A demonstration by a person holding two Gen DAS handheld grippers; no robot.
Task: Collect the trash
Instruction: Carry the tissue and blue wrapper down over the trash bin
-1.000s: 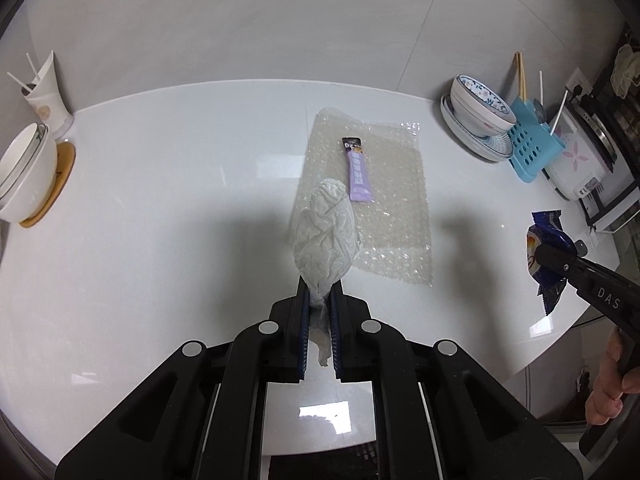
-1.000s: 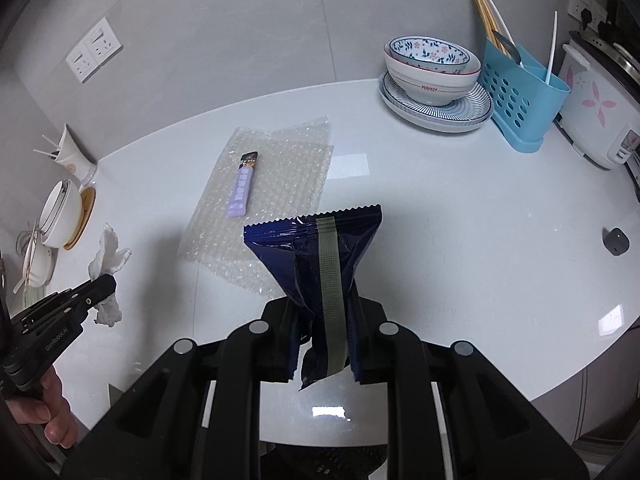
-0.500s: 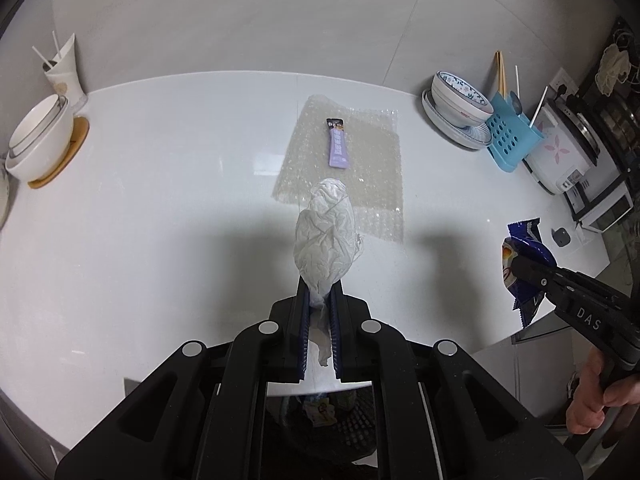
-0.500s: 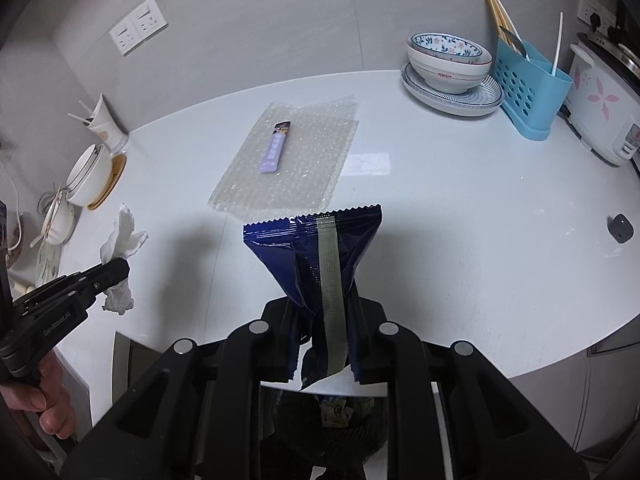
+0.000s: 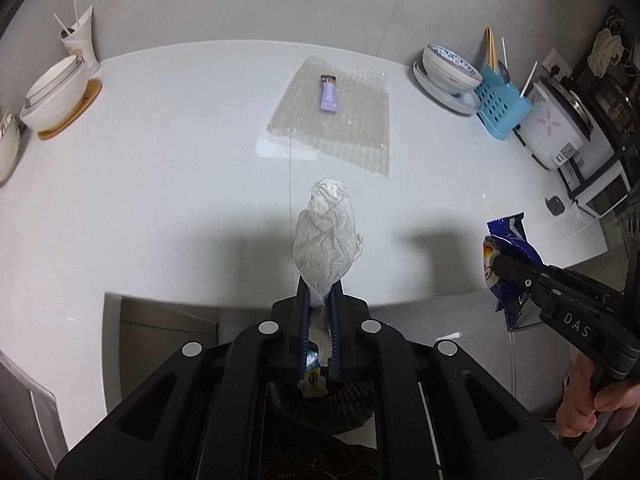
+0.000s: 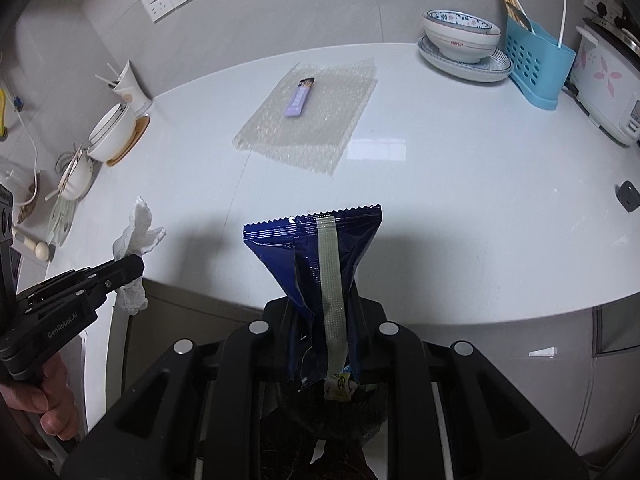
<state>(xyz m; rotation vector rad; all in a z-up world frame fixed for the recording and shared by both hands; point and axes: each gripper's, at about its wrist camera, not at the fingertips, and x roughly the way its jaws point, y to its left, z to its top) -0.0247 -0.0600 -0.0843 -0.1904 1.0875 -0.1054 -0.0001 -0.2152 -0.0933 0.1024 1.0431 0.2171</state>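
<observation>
**Left wrist view: both tools clamp trash over the near edge of the bench**

Left wrist view: the left tool (image 5: 319,300) is closed tight on a crumpled white tissue (image 5: 326,240), which stands up from between its blue pads. Directly below the tool, past the bench (image 5: 160,200) edge, sits a dark bin (image 5: 320,404) with some wrappers already inside. To the right of this tool, the right tool (image 5: 505,266) pinches a dark blue snack wrapper (image 5: 510,240), with a hand (image 5: 584,400) on its handle.

In the right wrist view, the right tool (image 6: 325,312) is closed on that blue wrapper (image 6: 316,252), whose serrated top edge fans out above the fingers; the bin (image 6: 332,408) lies under it too. The left tool (image 6: 130,266) shows to the left with the tissue (image 6: 136,236) in its tip.

Farther ahead of both tools, a sheet of bubble wrap (image 5: 340,120) lies flat on the bench, and a small purple sachet (image 5: 329,94) rests on it. Beyond, to the right, a patterned bowl (image 5: 452,68) sits on a plate beside a blue utensil holder (image 5: 500,104); to the left stands a white bowl (image 5: 56,94) on a wooden coaster.
</observation>
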